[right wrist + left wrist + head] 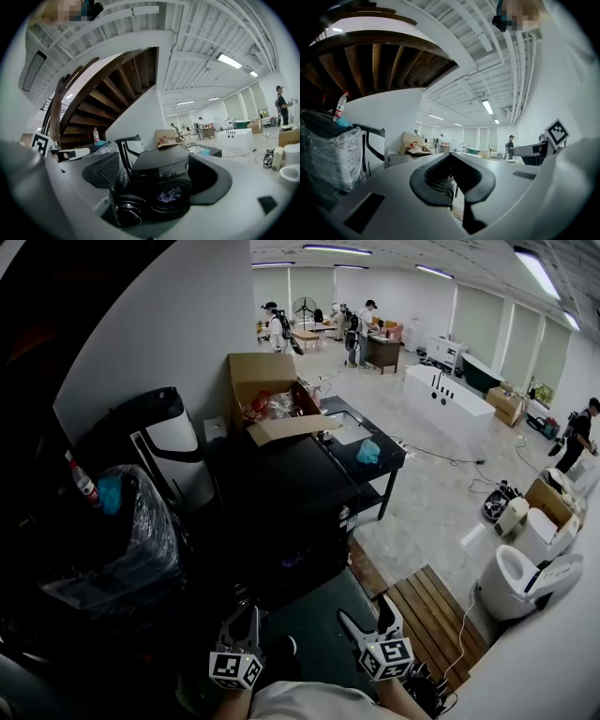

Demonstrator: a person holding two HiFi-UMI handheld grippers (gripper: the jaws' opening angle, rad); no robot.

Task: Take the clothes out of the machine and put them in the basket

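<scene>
Two hand-held grippers are raised in front of a black washing machine (281,507) in a large, bright workroom, and neither one carries anything. The left gripper (450,158) has its jaws brought together, tips touching, with nothing caught between them. The right gripper (157,176) has its jaws spread wide and also holds nothing. It looks straight at the front of the machine.

Between the right gripper's jaws, the machine's round door (125,206) is swung open to the left. A small heap of pale bluish-purple clothes (169,193) lies inside the drum, untouched. Both grippers are well short of the opening.

An open cardboard box (267,381) sits on top of the machine at the back. To the machine's left stands a dark bundle wrapped in clear plastic (127,545), with a water bottle (82,482) on it. No basket can be made out for certain in any view. The wrapped bundle may be one, but I cannot tell.

The work seems to be at its very start: the door is open, the person is approaching, and nothing has been taken out yet. The next move likely calls for lowering the open right gripper into the drum, closing it on a fold of cloth, and drawing the cloth clear of the door rim. The left gripper would need its jaws parted before it could help.
</scene>
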